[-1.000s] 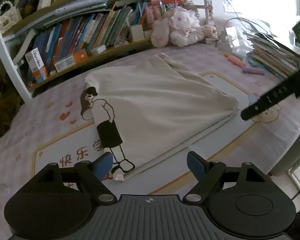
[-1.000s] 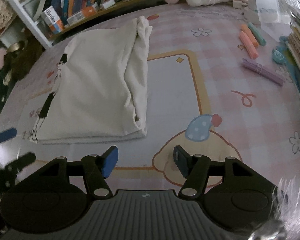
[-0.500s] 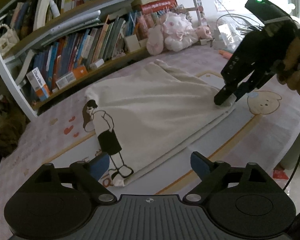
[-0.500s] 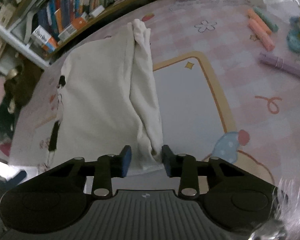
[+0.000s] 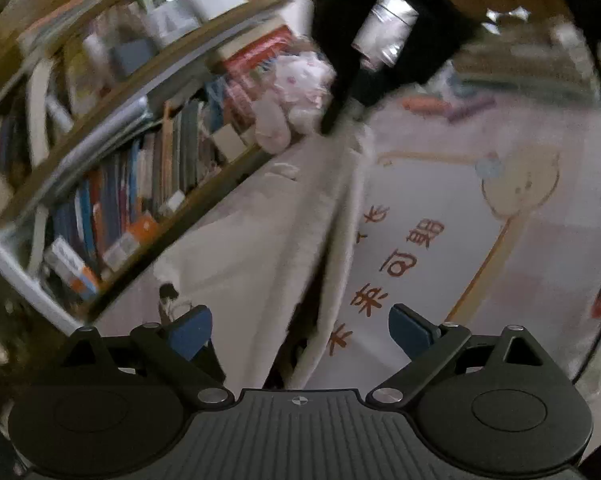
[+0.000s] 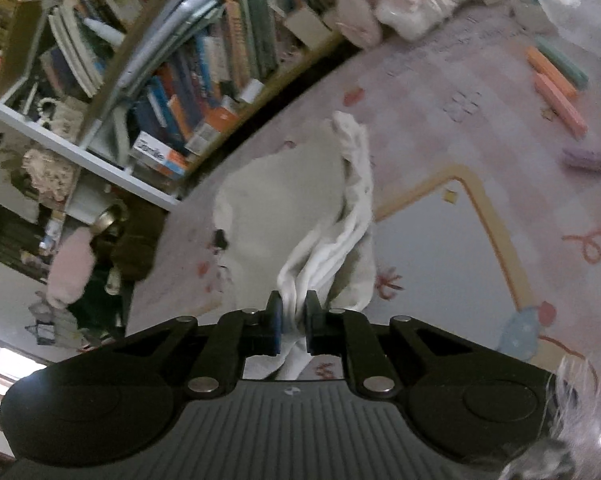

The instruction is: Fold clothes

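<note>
In the left wrist view, the left gripper [image 5: 300, 330] is hovering low over the cream T-shirt [image 5: 260, 248], its blue pads spread wide and opening further, pressing on nothing, though the shirt's raised edge is lying between them. The shirt is lying on a pink cartoon-print mat [image 5: 440, 208] covering the desk, beside a bookshelf [image 5: 140, 168] packed with books. The right gripper [image 5: 332, 120] is showing as a dark, blurred shape at the shirt's far end.

In the right wrist view, the right gripper [image 6: 293, 322] is closing, its pads clamped on a bunched fold of the T-shirt [image 6: 292, 196], which is stretching up from the mat [image 6: 440, 248] toward the pads. Pastel marker pens [image 6: 560, 96] are lying well apart on the right.
</note>
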{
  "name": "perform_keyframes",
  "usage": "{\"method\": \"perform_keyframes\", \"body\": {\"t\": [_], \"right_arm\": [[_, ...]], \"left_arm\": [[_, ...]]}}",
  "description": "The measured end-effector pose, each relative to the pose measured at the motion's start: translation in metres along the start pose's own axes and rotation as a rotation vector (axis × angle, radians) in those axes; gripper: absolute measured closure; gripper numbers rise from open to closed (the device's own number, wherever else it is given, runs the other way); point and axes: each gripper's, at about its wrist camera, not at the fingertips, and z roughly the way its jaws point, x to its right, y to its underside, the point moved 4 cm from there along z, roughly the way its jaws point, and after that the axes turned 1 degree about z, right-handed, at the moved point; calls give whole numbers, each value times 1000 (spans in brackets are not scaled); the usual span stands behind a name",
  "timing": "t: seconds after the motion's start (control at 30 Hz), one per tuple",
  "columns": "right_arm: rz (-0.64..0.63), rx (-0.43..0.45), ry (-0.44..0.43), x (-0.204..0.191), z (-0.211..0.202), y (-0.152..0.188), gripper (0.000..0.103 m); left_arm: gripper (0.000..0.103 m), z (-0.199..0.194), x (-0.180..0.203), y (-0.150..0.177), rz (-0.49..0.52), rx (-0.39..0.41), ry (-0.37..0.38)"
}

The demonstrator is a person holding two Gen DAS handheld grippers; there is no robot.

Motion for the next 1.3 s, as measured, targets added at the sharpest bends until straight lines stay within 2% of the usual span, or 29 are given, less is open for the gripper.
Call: {"method": "perform_keyframes", "body": {"t": [0.13,0.27,0.37,0.43,0.47,0.5,0.6,0.67,0.77,0.87,0.93,0.97,1.03,1.1,1.2,1.3], "right_arm": [[-25,3,17,-6,-1,1,93],[-31,2,59,4,-2,4,93],[-57,-6,96,14,-2,7,93],[-113,-9,142,17,-2,10,87],[-171,0,188,17,-3,12,81],[-253,11,240,16,-5,15,69],[-555,23,363,5,-6,29,53],[-787,3,388,-6,-2,48,43],[-1119,-28,354,-26,9,87,40],[-1331,-38,309,-41,29,120,43],[-1415,-35,330,-44,46,133,45],[-1440,-32,352,-43,54,136,49],[-1481,-30,399,-40,66,136,62],[-1512,-26,436,-41,72,132,95],[-1528,17,439,-54,65,122,97],[-1540,54,432,-72,54,112,98]], "left_arm": [[6,23,-3,2,24,-45,-71],[6,31,-17,11,34,-76,-124],[6,30,-25,19,50,-84,-146],[6,29,-31,21,43,-81,-148],[6,27,-33,20,39,-75,-146],[6,26,-36,19,36,-69,-144],[6,24,-42,13,29,-52,-140],[6,24,-47,9,17,-51,-130],[6,24,-55,4,-9,-49,-112],[6,26,-62,0,-32,-51,-89],[6,27,-64,0,-44,-54,-77],[6,28,-65,0,-45,-55,-73],[6,28,-63,2,-36,-56,-62],[6,28,-60,4,-23,-58,-50],[7,27,-52,12,19,-67,-33],[20,25,-44,22,88,-76,-20]]}}
